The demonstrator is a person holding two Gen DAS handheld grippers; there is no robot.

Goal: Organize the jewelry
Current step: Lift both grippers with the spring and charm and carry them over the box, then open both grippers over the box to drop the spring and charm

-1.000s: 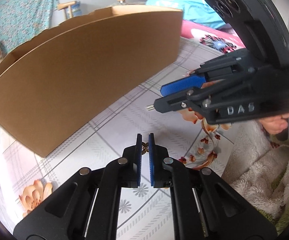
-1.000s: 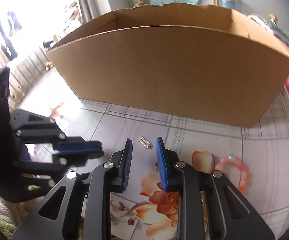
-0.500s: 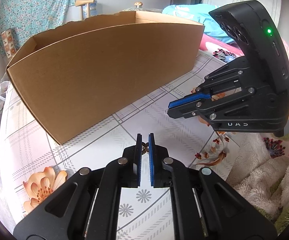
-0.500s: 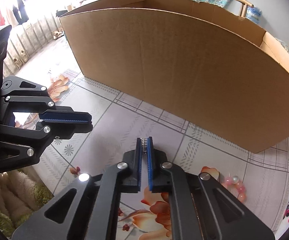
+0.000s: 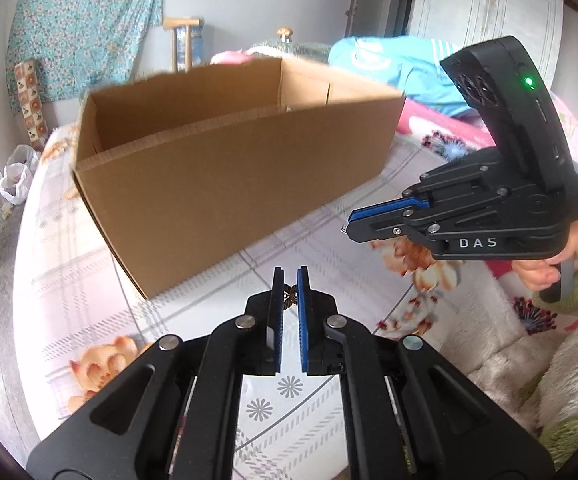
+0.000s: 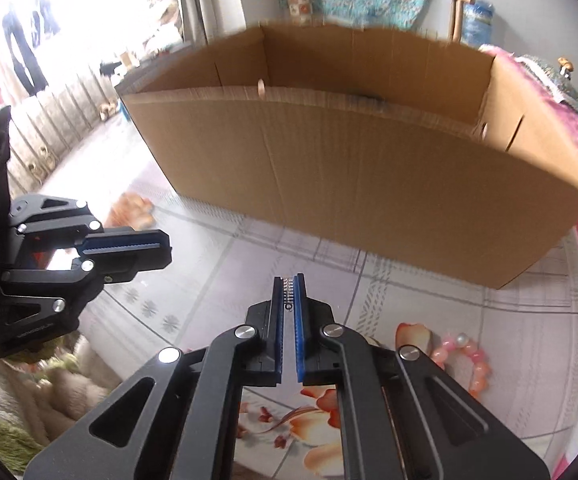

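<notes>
- Before the cardboard box [image 5: 241,184], on its near side, the left gripper [image 5: 289,294] stays clamped on a small gilt filigree ornament [image 5: 289,295], lifted off the flowered tablecloth [image 5: 89,264].
- Right of it, the right gripper [image 6: 288,296], open a second ago, has closed on the silver rhinestone clasp [image 6: 288,292] and raised it.
- Farther right, the pink bead bracelet [image 6: 465,356] remains on the cloth; both held pieces seem bound for the box.

Left gripper [image 5: 289,286] pinches a small, perhaps floral, gold trinket [image 5: 289,295]; cardboard box [image 5: 241,184] beyond.
</notes>
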